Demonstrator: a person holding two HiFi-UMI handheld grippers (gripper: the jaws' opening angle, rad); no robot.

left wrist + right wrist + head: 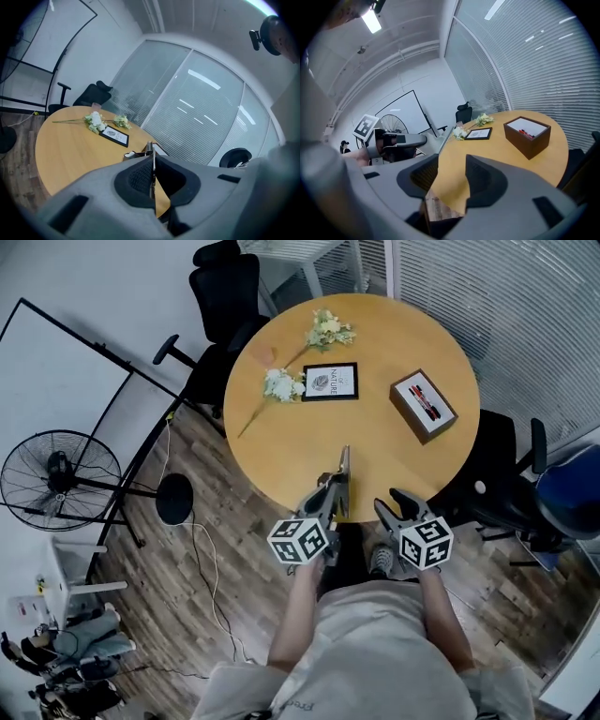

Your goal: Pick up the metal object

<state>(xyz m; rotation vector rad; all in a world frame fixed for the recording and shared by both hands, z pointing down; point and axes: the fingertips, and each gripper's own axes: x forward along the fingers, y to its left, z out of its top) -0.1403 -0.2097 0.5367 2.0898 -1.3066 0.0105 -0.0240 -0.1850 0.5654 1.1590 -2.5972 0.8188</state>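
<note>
**A:** Entry one, lower centre of the head view?

**B:** Left gripper (335, 498). Its jaws are pressed together on the metal object (345, 465), a thin flat strip gripped edge-on. The strip sticks out past the jaws, over the near rim of the table (375, 451).

**A:** Entry two?

**B:** Right gripper (398, 507), just right of the first. Its jaws stand wide apart with nothing between them; only the table rim and the floor show through the gap.

**A:** Farther up, on the tabletop?

**B:** Framed card (330, 382) near the centre, with white flowers (281, 385) at its left edge. A second sprig (328, 331) lies beyond it, toward the upper rim. A brown box (423, 405) holding pens lies to the right, apart from the card.

**A:** Past the table?

**B:** Black chair (223, 287) at the upper left and a fan (58, 479) at the left edge.
</note>
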